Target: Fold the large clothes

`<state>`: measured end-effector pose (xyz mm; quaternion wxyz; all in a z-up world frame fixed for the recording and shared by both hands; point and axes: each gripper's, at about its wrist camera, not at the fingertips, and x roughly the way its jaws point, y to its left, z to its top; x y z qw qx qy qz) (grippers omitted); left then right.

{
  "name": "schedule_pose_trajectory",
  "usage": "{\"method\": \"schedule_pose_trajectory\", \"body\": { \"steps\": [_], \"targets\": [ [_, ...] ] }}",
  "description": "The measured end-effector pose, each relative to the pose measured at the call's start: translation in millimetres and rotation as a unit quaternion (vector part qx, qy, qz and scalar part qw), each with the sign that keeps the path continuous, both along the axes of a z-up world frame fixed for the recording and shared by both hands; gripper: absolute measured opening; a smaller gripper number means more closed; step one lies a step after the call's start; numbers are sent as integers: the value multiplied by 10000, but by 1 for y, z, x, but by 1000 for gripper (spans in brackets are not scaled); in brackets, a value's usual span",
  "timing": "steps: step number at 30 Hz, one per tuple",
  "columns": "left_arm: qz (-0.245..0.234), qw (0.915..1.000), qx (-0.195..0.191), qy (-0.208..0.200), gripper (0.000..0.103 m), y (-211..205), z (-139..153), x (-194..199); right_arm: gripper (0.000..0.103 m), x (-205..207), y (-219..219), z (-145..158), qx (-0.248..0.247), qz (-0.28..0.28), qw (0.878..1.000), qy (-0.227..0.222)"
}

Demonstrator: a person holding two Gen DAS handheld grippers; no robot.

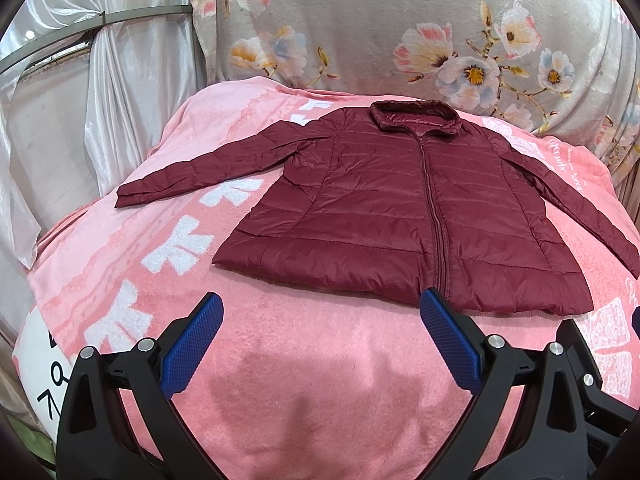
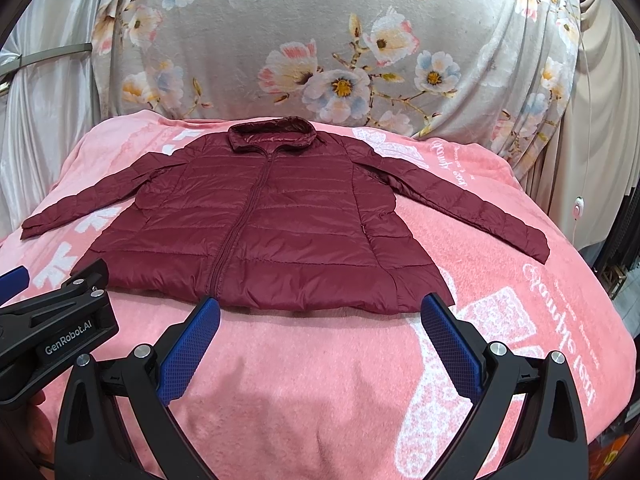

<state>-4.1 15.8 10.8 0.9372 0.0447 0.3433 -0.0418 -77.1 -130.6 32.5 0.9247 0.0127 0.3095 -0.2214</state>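
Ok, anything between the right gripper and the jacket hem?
Nothing but bare pink blanket. In the right wrist view the open right gripper hangs just short of the jacket hem, not touching it.

Draped room behind a pink-covered surface

A pink blanket with white bow prints covers the surface; behind it hangs a grey floral cloth, with shiny white curtains tied back at the left and beige drapes at the right.
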Motion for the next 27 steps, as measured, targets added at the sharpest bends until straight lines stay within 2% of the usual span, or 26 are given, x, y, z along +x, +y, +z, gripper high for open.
{"method": "schedule_pose_trajectory", "body": {
  "steps": [6,15,18,22,27],
  "targets": [
    [6,10000,-11,18,96,3,-3,1,98,1,1,0,14,2,10000,8],
    [10,9999,51,104,96,1,-13,8,98,9,-8,-17,145,44,9998,119],
    [10,9998,8,181,97,0,-16,14,98,15,-15,-22,301,289,9990,157],
    [148,9995,-210,162,97,9,-12,32,98,27,-57,-23,672,226,9974,130],
    [460,9983,-343,-32,97,23,-4,63,98,32,-162,-26,1503,-549,9869,-194]
  ]
}}
